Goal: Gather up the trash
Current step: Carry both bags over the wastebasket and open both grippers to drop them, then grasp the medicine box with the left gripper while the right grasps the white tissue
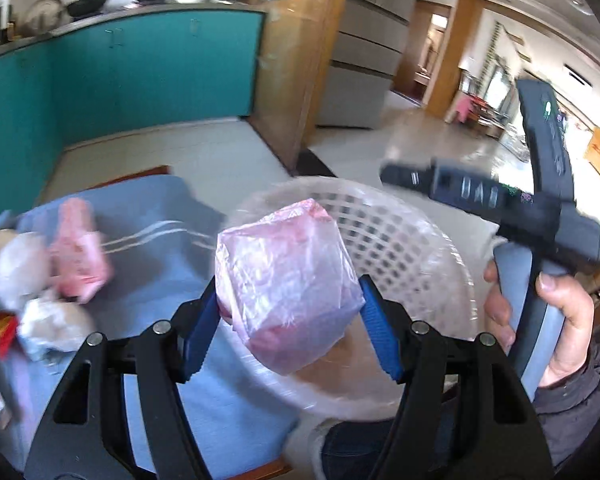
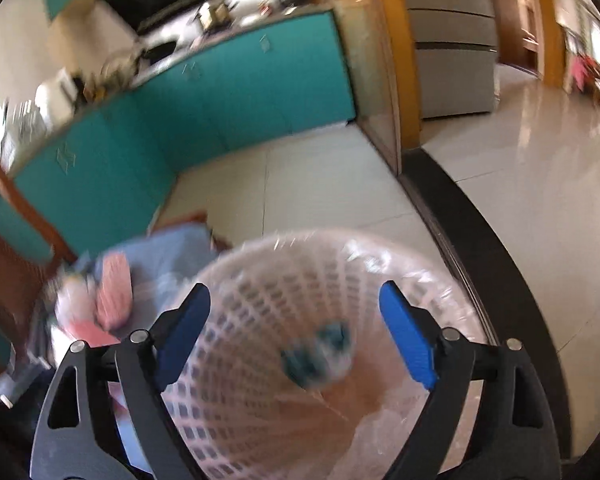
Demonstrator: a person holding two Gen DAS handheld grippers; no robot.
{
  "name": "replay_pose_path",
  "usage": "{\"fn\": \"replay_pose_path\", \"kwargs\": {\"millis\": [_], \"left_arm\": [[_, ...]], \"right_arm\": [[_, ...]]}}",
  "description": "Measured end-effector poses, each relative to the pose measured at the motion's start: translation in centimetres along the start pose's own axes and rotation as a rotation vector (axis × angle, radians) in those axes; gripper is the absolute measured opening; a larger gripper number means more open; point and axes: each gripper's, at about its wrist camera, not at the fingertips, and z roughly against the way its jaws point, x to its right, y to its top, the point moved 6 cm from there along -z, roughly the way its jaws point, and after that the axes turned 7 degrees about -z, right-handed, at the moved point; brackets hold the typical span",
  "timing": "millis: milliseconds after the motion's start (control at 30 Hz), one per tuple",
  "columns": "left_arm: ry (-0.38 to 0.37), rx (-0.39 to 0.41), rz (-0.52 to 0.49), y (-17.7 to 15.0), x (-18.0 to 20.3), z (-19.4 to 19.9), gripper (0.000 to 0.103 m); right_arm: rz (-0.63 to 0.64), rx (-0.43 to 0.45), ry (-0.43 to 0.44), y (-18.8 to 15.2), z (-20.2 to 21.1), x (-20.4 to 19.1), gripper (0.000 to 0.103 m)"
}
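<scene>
My left gripper (image 1: pixel 288 320) pinches a pink plastic bag (image 1: pixel 286 284) between its blue pads, above the near rim of the lined white lattice wastebasket (image 1: pixel 384 236). My right gripper (image 2: pixel 296 332) is spread wide, holding nothing, over that basket, which contains a blurred teal scrap (image 2: pixel 316 354). More pink wrappers (image 1: pixel 80 252) lie on the blue cloth (image 1: pixel 156 248), left.

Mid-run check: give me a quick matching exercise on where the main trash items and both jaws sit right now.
Things:
1. pink crumpled plastic bag
2. white lattice waste basket with clear liner
3. blue-green scrap
4. pink printed wrapper

Places or states:
A. lying on the blue cloth
B. inside the basket
C. clamped in the left gripper
D. under the open, empty right gripper

Pairs: 1-C, 2-D, 3-B, 4-A
</scene>
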Motion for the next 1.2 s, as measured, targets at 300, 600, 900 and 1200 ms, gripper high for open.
{"fn": "replay_pose_path", "kwargs": {"millis": [300,600,900,1200], "left_arm": [[-0.021,-0.020,-0.006,-0.3,0.5,-2.2,0.095],[0.489,-0.089,0.145,-7.8,-13.9,4.6,0.096],[0.599,-0.161,0.406,-15.0,-24.1,9.2,0.096],[0.565,-0.203,0.485,-17.1,-27.5,8.3,0.096]], "right_arm": [[-0.133,0.055,0.067,1.9,0.8,1.4,0.085],[0.183,-0.011,0.231,-2.2,-1.0,-10.2,0.085],[0.613,-0.268,0.419,-14.1,-7.1,-27.5,0.079],[0.727,-0.315,0.312,-18.3,-11.2,-29.1,0.044]]}}
